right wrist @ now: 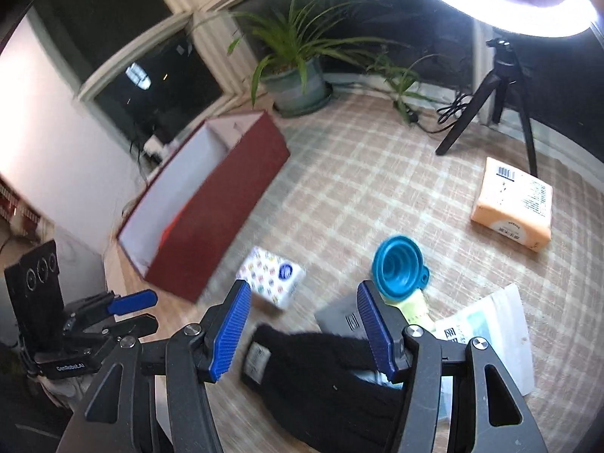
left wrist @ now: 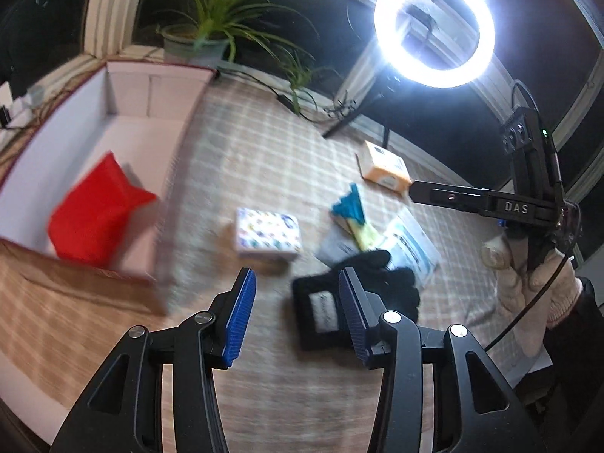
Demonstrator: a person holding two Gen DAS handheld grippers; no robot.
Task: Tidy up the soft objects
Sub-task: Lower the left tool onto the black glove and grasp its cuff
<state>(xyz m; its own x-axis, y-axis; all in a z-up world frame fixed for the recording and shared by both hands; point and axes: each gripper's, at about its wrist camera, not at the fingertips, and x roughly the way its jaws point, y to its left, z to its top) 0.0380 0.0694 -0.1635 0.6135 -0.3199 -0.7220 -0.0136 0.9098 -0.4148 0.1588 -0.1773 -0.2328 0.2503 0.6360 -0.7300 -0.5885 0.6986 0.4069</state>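
Observation:
A dark red box (left wrist: 151,87) with a white inside stands at the left of the checked tablecloth and holds a red soft item (left wrist: 94,207); the box (right wrist: 226,204) also shows in the right wrist view. A black glove (left wrist: 373,283) lies on the cloth, past my open, empty left gripper (left wrist: 296,311). My right gripper (right wrist: 307,330) is open and empty above the same glove (right wrist: 324,373). A patterned tissue pack (left wrist: 268,232), a blue funnel (right wrist: 396,270) and an orange tissue pack (right wrist: 513,204) lie nearby.
A white printed pouch (right wrist: 490,324) and a grey packet (right wrist: 339,313) lie beside the glove. A ring light (left wrist: 434,26) on a tripod (right wrist: 490,102) and potted plants (right wrist: 294,75) stand at the table's far edge. A window lies behind.

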